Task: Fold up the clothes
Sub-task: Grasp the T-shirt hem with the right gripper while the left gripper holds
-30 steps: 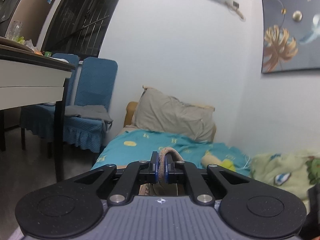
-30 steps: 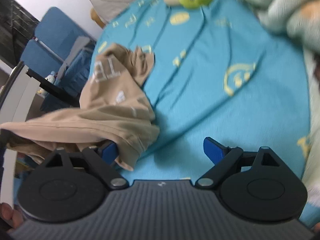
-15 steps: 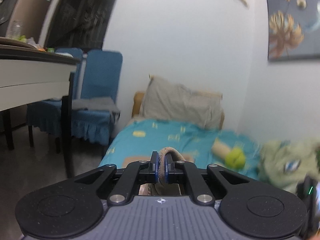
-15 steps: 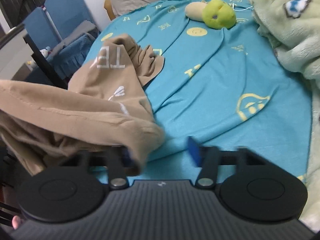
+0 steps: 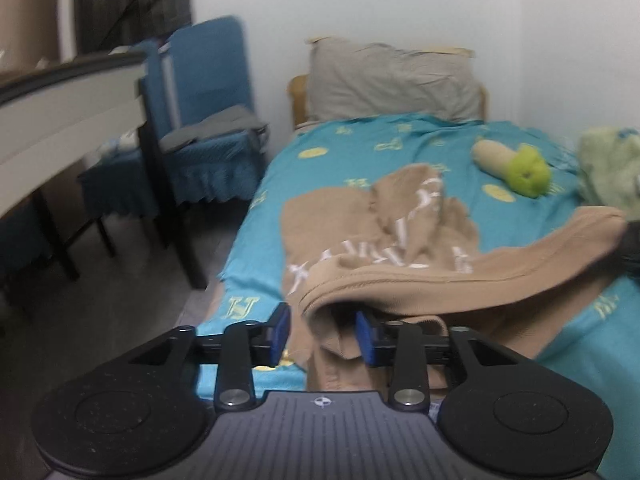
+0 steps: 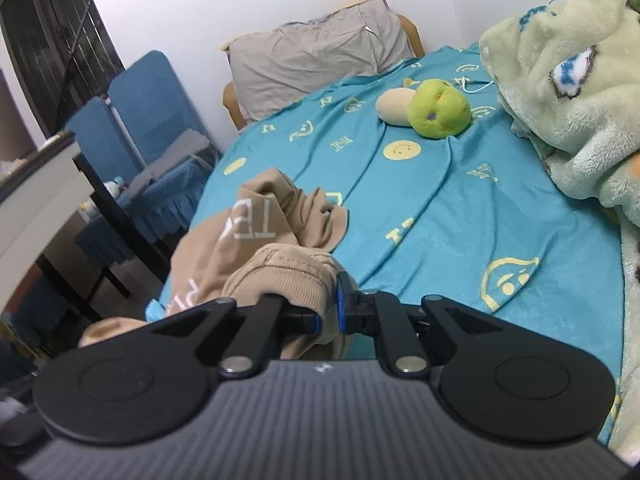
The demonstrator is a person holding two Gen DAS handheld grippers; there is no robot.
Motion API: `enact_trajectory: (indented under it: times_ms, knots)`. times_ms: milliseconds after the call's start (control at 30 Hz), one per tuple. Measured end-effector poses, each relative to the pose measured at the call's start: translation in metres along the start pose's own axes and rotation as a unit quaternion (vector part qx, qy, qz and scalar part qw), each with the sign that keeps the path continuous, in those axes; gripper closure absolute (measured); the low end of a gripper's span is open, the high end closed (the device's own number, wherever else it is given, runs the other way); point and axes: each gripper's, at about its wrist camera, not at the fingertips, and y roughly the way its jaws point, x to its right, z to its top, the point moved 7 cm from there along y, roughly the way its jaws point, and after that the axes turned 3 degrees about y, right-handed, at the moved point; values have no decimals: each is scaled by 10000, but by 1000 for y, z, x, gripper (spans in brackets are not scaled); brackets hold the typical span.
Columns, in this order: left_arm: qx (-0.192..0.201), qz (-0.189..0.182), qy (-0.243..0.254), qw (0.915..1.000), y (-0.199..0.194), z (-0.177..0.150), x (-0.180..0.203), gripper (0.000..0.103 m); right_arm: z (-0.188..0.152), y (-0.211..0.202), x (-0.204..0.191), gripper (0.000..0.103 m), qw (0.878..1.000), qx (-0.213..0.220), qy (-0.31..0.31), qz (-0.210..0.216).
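Note:
A tan sweatshirt (image 5: pixel 380 240) with white lettering lies crumpled on the teal bedsheet (image 5: pixel 340 160) near the bed's left edge. My left gripper (image 5: pixel 322 336) is open, and a fold of the sweatshirt hangs loose between its blue pads (image 5: pixel 278 334). The ribbed hem stretches from there to the right edge of the left wrist view, where a dark gripper part (image 5: pixel 632 248) meets it. In the right wrist view my right gripper (image 6: pixel 330 312) is shut on the ribbed hem of the sweatshirt (image 6: pixel 260 232), which bunches over its left finger.
A grey pillow (image 5: pixel 392 80) leans on the headboard. A green and beige plush toy (image 6: pixel 436 110) lies mid-bed, and a pale green fleece blanket (image 6: pixel 568 100) is piled on the right. Blue chairs (image 5: pixel 208 120) and a white table (image 5: pixel 60 112) stand left of the bed.
My left gripper was shut on the hem and has opened, tilting down toward the bed. My right gripper was open and has closed on the ribbed hem.

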Motion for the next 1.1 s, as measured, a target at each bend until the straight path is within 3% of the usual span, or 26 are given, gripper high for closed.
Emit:
enact_trajectory:
  times_ms: [100,300,433,500,567,833,1033,1100]
  knots:
    - [-18,8,-852,9964,3,4,-21,57,5,-7,-7,92,9997,200,-32,166]
    - [372,-877,-1653,9816,-12,18,-35,49,12,-21,-22,92,9972,550,-223,454]
    - [492,-1094,-935,9884,-24,21,-8,41,15,-21,-20,92,9973,524,-146,485]
    - [634,-1231,-520,9890,-31,23,9,27,15,-21,-18,92,9974,487,-71,519]
    - [587,-1054,-643,9906,-26,22,5,21,16,-22,-17,92,9973,466,0,572]
    - [363,-279,-1231,9913,-4,15,-17,20,20,-43,-28,92,9922,823,15,940]
    - [192,305,-1663,9854,11,9,-33,17,25,-58,-36,92,9866,1149,-109,1154]
    - [341,273,-1912,9806,1,12,-44,16,25,-61,-38,92,9860,1243,-204,1091]
